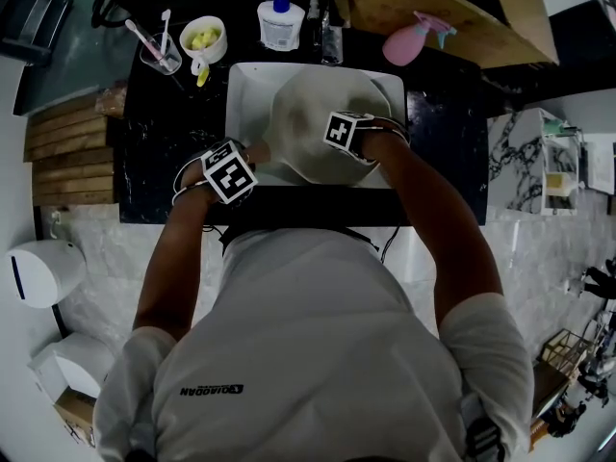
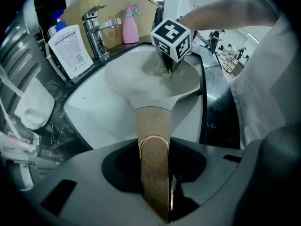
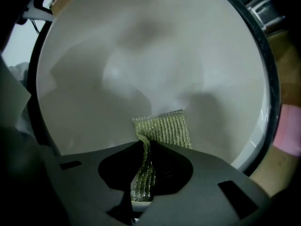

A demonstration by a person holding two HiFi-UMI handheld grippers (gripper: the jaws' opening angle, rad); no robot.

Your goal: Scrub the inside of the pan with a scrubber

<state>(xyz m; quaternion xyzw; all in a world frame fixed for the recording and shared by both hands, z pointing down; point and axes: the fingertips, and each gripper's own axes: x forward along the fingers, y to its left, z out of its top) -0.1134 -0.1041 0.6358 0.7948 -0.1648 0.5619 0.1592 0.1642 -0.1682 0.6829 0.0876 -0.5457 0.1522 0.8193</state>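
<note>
A dark marbled countertop (image 1: 164, 162) carries a white rectangular sink (image 1: 241, 80). In it, at twelve o'clock from us, lies the round pan with the pale grey inside (image 1: 308, 114). Our left gripper (image 2: 155, 187) is clamped on the pan's light wooden handle (image 2: 153, 126), which leaves the bowl at six o'clock in the left gripper view. Our right gripper (image 3: 141, 185) pinches a green-gold mesh scrubber (image 3: 164, 128), whose free end lies flat on the pan floor near six o'clock.

To scrub well, we judge that we should hold the handle firm and press the mesh flat. We should then work in overlapping circles from the floor up the wall, round the whole clock.

In the head view the right gripper's marker cube (image 1: 346, 130) covers the scrubber. We cannot tell whether any dirt, water or soap is on the pale surface, nor what the pan's underside rests on.
</note>
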